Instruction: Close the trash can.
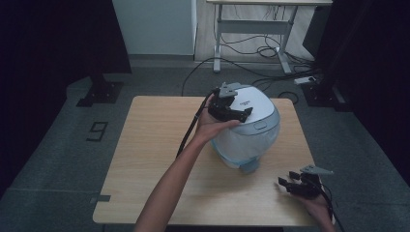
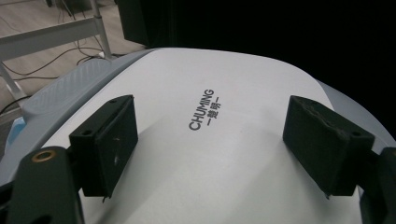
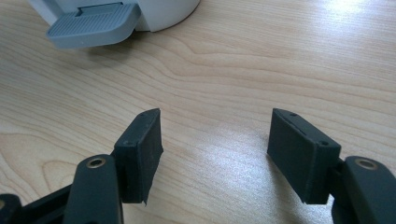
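Note:
A round white and pale-blue bin (image 1: 249, 128) with a white lid stands on the wooden table (image 1: 150, 159). Its lid (image 2: 224, 116) carries the print CHUMING. My left gripper (image 1: 231, 112) hovers over the lid's left side, jaws wide open and nothing between them; the same gripper (image 2: 210, 149) has the lid right under its jaws. My right gripper (image 1: 290, 186) rests open near the table's front right corner, just above the wood. In the right gripper view this gripper (image 3: 215, 149) points at the bin's grey pedal (image 3: 91, 25), which lies well ahead of it.
The bin's grey foot pedal (image 1: 250, 166) sticks out toward the front. A desk frame (image 1: 251, 29) with loose cables stands on the floor behind the table. Dark curtains flank both sides. Bare wood lies left of the bin.

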